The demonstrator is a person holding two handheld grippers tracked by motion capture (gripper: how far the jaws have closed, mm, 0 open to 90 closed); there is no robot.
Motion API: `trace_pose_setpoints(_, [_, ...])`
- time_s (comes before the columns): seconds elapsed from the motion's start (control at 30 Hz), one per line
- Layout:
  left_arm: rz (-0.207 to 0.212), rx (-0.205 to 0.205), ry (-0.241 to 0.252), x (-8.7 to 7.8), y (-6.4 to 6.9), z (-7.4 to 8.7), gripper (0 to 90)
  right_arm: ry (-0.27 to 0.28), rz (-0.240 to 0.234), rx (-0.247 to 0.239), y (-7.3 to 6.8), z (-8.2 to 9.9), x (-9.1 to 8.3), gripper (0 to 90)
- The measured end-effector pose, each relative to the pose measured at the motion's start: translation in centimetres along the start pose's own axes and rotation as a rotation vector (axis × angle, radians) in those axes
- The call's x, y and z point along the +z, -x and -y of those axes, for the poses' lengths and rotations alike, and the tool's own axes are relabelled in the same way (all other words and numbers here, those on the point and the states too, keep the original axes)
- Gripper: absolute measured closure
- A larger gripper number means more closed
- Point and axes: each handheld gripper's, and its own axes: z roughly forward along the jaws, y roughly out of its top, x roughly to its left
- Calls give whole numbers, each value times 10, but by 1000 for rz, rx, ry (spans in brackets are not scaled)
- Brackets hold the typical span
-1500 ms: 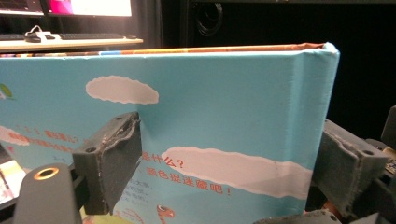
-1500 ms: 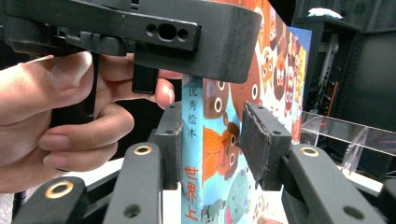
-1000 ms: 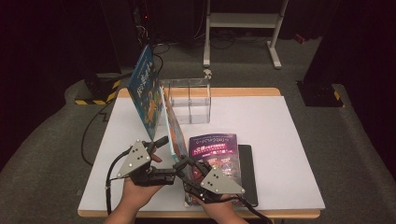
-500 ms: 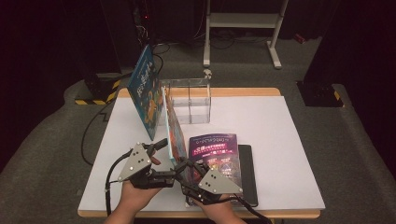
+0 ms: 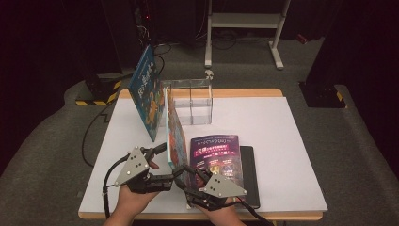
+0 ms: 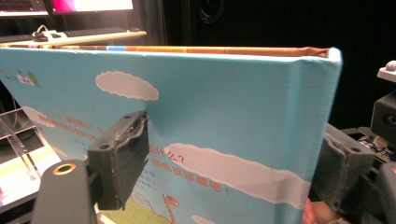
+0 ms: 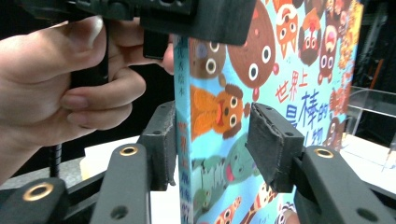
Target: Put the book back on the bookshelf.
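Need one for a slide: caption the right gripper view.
Right gripper straddles the spine of an upright picture book, jaws not clamped; a hand steadies it.

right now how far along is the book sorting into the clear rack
One done: a large blue picture book leans upright at the clear acrylic rack. In hand: the left gripper, jaws just closing, pinches an upright cartoon-animal picture book; the right gripper straddles it. Left: the purple booklet and black book lying flat.

Sky-blue back cover of the upright book [image 6: 224, 121], scattered with white scalloped clouds. Front cover [image 7: 280, 70] crowded with brown and orange cartoon animals. Purple book [image 5: 217, 157] lying flat over a black folder [image 5: 250, 174]. White bench [image 5: 282, 136], wooden-edged. Black fingers [image 7: 273, 144].
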Motion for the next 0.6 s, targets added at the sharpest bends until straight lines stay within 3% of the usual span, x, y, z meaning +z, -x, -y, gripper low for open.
trace_pose_setpoints(0.3, [-4,-9,-6,-10,-6,-3,264,14,-51,25,2,4,-4,551])
trace_pose_setpoints(0.47, [-19,-9,2,-18,-9,-5,324,33,-16,49,12,3,-18,553])
trace_pose_setpoints(0.6, [-39,-1,11,-28,-10,-7,439,42,21,74,23,3,-23,554])
